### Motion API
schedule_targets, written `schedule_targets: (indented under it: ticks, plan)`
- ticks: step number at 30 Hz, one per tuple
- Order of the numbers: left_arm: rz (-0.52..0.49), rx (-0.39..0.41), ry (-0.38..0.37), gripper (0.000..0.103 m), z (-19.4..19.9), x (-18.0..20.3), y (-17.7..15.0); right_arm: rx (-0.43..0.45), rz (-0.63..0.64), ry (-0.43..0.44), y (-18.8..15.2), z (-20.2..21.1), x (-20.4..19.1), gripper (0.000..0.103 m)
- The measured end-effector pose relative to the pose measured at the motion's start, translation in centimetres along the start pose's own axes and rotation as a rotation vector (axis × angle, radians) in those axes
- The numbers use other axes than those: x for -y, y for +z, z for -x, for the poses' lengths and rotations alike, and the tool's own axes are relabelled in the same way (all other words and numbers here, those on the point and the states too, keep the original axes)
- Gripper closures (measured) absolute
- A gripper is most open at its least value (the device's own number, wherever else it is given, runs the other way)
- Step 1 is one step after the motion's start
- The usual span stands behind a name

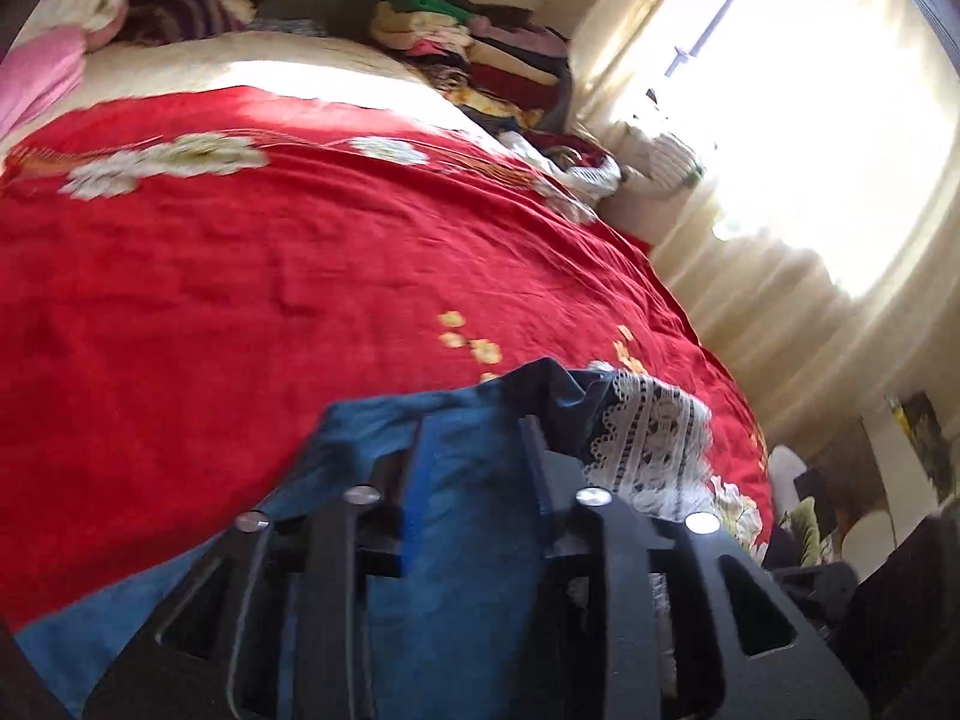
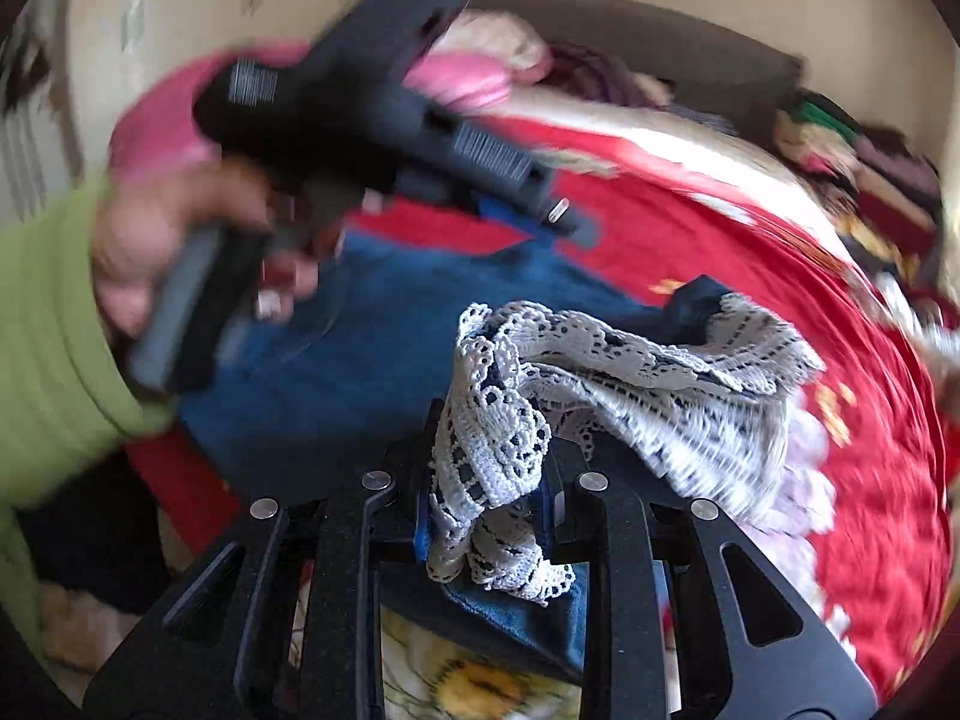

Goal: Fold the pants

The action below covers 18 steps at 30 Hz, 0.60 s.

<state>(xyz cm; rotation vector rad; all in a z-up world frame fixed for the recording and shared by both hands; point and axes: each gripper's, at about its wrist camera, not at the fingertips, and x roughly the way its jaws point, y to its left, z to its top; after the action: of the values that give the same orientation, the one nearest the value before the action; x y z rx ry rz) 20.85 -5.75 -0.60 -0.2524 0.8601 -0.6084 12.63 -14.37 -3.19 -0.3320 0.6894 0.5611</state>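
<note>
Blue denim pants [image 1: 474, 516] with a white lace hem [image 1: 648, 444] hang from both grippers over a bed with a red flowered sheet [image 1: 240, 276]. My left gripper [image 1: 474, 438] is shut on the blue denim, which fills the space between its fingers. My right gripper [image 2: 489, 450] is shut on the lace hem [image 2: 498, 438] of the pants [image 2: 372, 360]. In the right wrist view the left gripper [image 2: 564, 219] shows blurred at upper left, held by a hand in a green sleeve [image 2: 42, 348]; its tips touch the denim.
A pile of folded clothes [image 1: 480, 54] sits at the far side of the bed. Pink and striped pillows [image 1: 54, 54] lie at the head. A bright curtained window [image 1: 810, 120] is to the right. Furniture stands past the bed's foot [image 1: 870, 510].
</note>
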Motion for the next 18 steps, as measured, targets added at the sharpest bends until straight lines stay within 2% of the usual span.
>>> schedule_targets:
  ticks: [2, 4, 7, 8, 10, 12, 15, 17, 18]
  plan:
    - [0.034, 0.015, 0.015, 0.061, 1.7, -1.1, -0.7, -0.039, 0.069, -0.017, -0.2, -1.3, -2.0, 0.085]
    - [0.041, 0.025, 0.042, 0.053, 3.3, -1.7, -1.5, -0.066, 0.101, -0.01, -0.6, -2.0, -3.0, 0.079]
    - [0.039, 0.026, 0.077, 0.045, 4.9, -1.9, -3.4, -0.065, 0.072, 0.064, -1.2, -1.5, -3.1, 0.057]
    - [0.045, 0.022, 0.086, 0.045, 5.3, -1.9, -4.3, -0.057, 0.048, 0.097, -1.4, -0.8, -2.8, 0.054]
    - [0.054, 0.014, 0.08, 0.045, 5.5, -1.8, -5.3, -0.019, -0.034, 0.164, -1.6, 1.3, -1.4, 0.051]
    - [0.054, 0.004, 0.067, 0.045, 5.7, -1.4, -6.8, 0.042, -0.112, 0.171, -1.9, 3.7, 0.7, 0.044]
    - [0.061, -0.026, 0.029, 0.044, 5.9, -0.6, -8.6, 0.093, -0.25, 0.083, -2.3, 5.6, 5.1, 0.038]
    - [0.059, -0.05, 0.005, 0.044, 5.7, 0.1, -9.6, 0.078, -0.354, 0.021, -2.5, 5.4, 8.3, 0.038]
    - [0.054, -0.065, -0.002, 0.043, 5.5, 0.6, -10.1, 0.064, -0.417, 0.025, -2.8, 5.0, 10.1, 0.037]
